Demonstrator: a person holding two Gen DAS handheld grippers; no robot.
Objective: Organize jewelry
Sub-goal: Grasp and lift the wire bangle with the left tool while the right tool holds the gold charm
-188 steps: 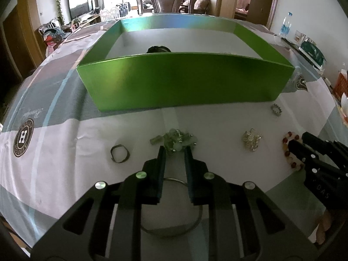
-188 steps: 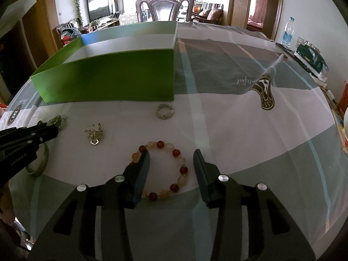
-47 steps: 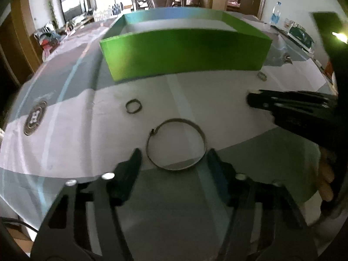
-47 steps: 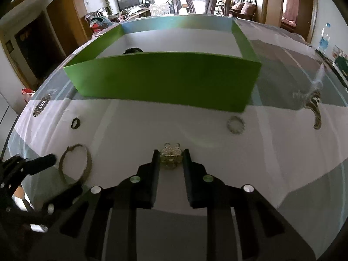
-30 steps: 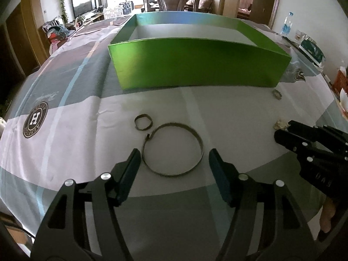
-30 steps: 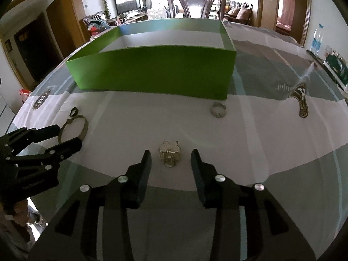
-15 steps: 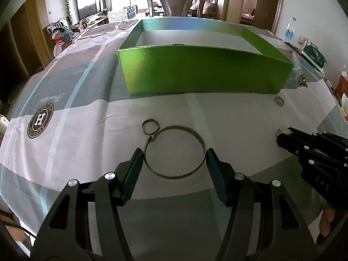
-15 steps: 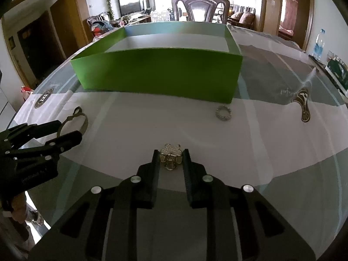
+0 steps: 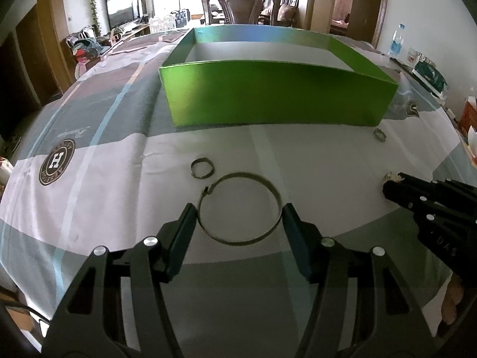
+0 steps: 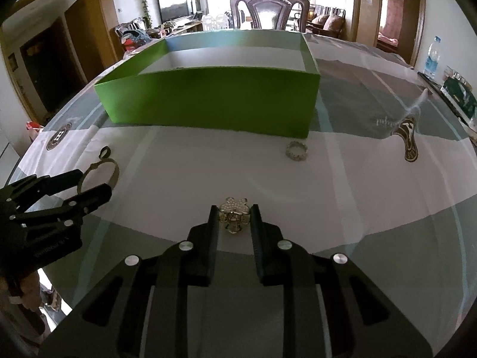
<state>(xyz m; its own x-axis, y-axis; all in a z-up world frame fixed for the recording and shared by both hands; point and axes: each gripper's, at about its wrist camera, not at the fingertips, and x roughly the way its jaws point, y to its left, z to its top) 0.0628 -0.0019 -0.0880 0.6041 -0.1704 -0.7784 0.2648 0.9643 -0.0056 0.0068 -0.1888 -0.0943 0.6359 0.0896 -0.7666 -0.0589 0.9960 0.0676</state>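
Note:
A thin metal bangle lies flat on the tablecloth between the fingers of my left gripper, which is open around it, pads close to its sides. A small dark ring lies just beyond it. My right gripper is shut on a gold sparkly brooch at table level; the brooch also peeks out at its tips in the left wrist view. A silver crown ring lies near the right front corner of the green box. The bangle shows by the left gripper in the right wrist view.
The open green box stands mid-table behind the jewelry. A water bottle and dark items sit at the far right edge. A wooden chair stands behind the table. The table's front edge is close to both grippers.
My right gripper closed on the brooch after being open around it a second ago. My left gripper moved forward so the bangle sits between its open fingers.

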